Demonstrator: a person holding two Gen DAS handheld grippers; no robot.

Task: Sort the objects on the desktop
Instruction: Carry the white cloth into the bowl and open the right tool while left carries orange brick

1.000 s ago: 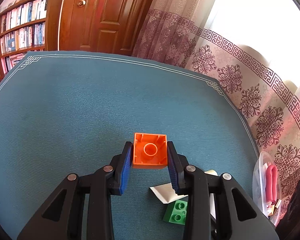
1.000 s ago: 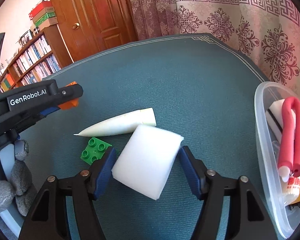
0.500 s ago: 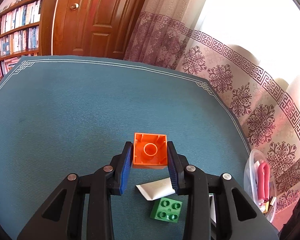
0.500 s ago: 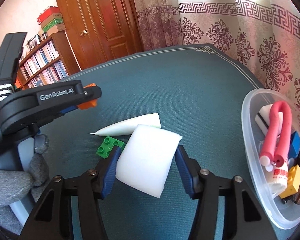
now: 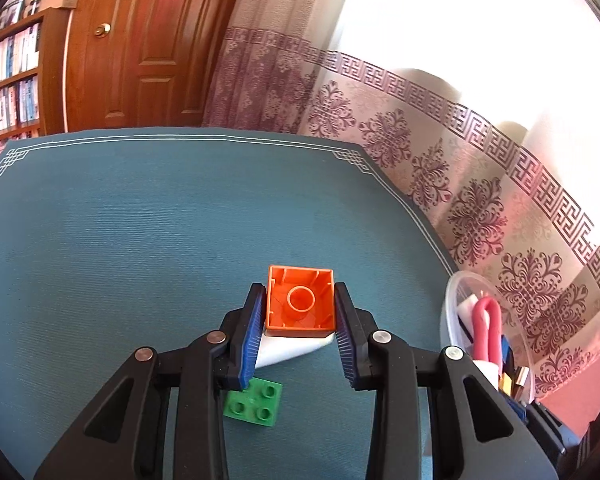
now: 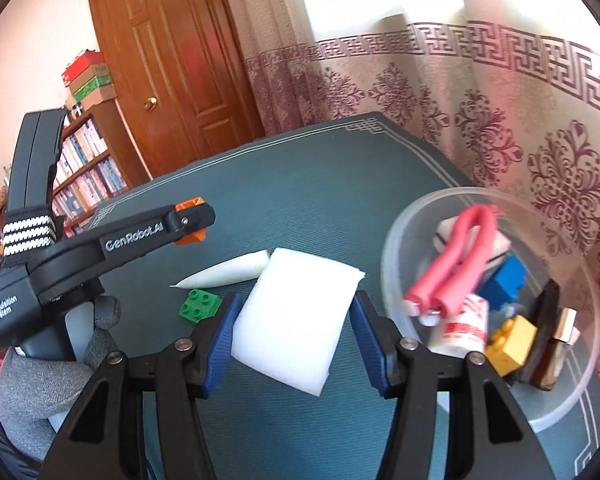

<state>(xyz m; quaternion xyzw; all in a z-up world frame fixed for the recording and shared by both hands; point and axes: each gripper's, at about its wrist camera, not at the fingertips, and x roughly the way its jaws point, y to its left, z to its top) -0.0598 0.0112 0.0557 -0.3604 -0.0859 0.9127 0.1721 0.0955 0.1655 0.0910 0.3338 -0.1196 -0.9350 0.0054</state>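
My left gripper (image 5: 298, 288) is shut on an orange brick (image 5: 301, 304), hollow underside facing the camera, held above the teal table. In the right wrist view the left gripper (image 6: 190, 220) shows side-on with the orange brick (image 6: 188, 237) at its tip. The white sponge block (image 6: 296, 316) is raised off the table, with my right gripper (image 6: 295, 298) shut on it and both pads pressing its sides. On the table lie a green flat brick (image 5: 254, 402) (image 6: 200, 305) and a white tapered tube (image 5: 292, 350) (image 6: 224, 276).
A clear plastic bowl (image 6: 388, 240) (image 5: 456, 292) at the right holds a pink foam loop (image 6: 452, 260), blue and yellow bricks and a small white bottle. A patterned curtain hangs behind the table's right edge. A grey-gloved hand (image 6: 40, 380) holds the left gripper.
Both grippers have risen and shifted toward the bowl with their loads. The right pads drew in onto the sponge. The bowl now sits closer in the right wrist view.
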